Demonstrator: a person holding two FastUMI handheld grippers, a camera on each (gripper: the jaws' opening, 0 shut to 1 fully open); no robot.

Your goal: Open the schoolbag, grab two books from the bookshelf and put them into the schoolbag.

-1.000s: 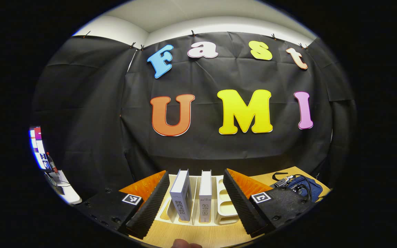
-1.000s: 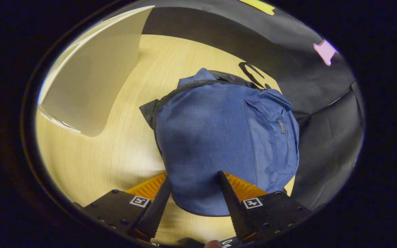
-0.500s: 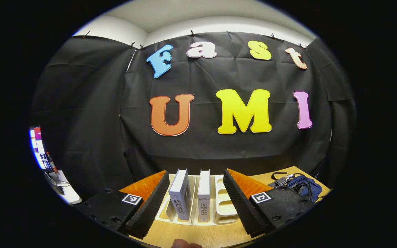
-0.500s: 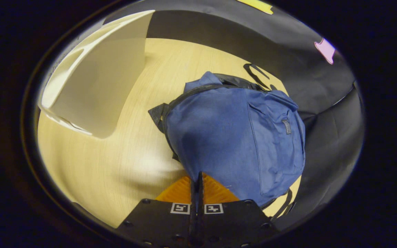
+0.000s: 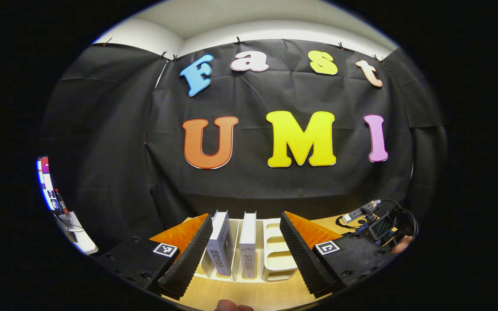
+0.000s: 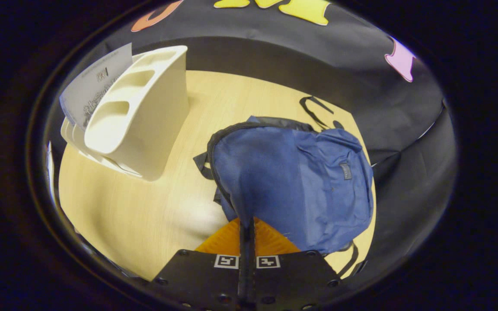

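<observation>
On the left side of the wooden worktop the cream bookshelf stands with both books in its slots: the left book and the right book sit upright side by side, neither taken out. The left hand-held gripper hovers in front of them with its fingers spread wide, holding nothing; the two books fall between the fingers in the left gripper view, apart from either one. In the right gripper view the bookshelf shows from its end, with a book poking out at its far side.

To the right of the shelf lies the blue schoolbag, flat on the worktop near the black cloth. Its black zipper line runs round the near edge, and no open mouth is visible. The right hand-held gripper has its fingers pressed together at the bag's near edge, seemingly pinching a fold of cloth or the zipper pull; which one is too small to tell.

So the task looks to be at its first step: opening the bag is under way at best, and both books remain to be fetched and packed.
</observation>
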